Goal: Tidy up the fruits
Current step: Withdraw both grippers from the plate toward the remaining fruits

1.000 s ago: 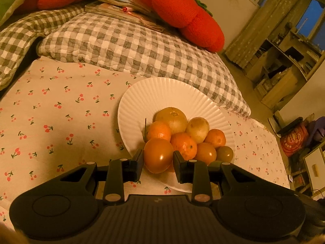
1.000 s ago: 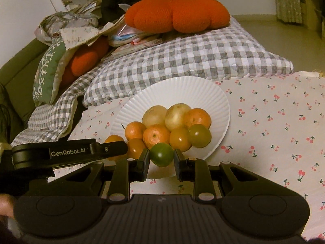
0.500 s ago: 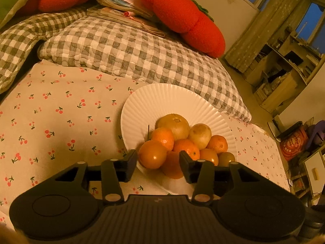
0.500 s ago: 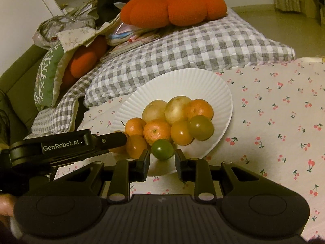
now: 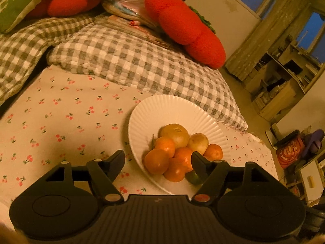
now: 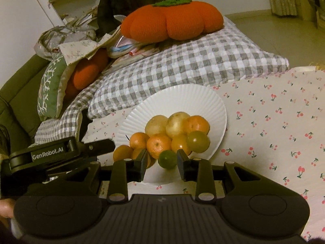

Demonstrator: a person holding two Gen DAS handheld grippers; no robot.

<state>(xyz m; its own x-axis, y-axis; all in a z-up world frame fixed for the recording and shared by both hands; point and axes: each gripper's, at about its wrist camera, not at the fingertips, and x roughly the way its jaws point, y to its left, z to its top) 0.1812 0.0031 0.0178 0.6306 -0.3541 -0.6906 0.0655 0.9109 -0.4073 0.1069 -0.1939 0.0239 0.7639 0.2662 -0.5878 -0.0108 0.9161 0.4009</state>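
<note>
A white ribbed plate [image 5: 160, 111] [image 6: 182, 99] on a cherry-print cloth holds a pile of fruit: orange mandarins [image 5: 156, 161] [image 6: 158, 145], two pale yellow fruits [image 5: 174, 135] [image 6: 177, 124] and green fruits [image 6: 198, 141]. My left gripper [image 5: 157, 161] is open wide and empty, its fingers on either side of the pile's near edge. My right gripper [image 6: 161, 162] is open with a small green fruit [image 6: 167, 159] lying between its fingers on the plate's near rim; the fingers stand apart from it. The left gripper [image 6: 61, 152] shows in the right wrist view.
A grey checked cushion [image 5: 130, 61] [image 6: 182, 65] lies just behind the plate, with an orange pumpkin cushion [image 6: 172, 20] [image 5: 186, 30] on it. Cherry-print cloth [image 5: 61, 122] [image 6: 274, 122] spreads to both sides. Shelves and clutter [image 5: 280, 77] stand beyond the bed's edge.
My left gripper let go of an orange fruit onto the pile and opened wide, drawing back. My right gripper opened off the small green fruit, which now rests on the plate.
</note>
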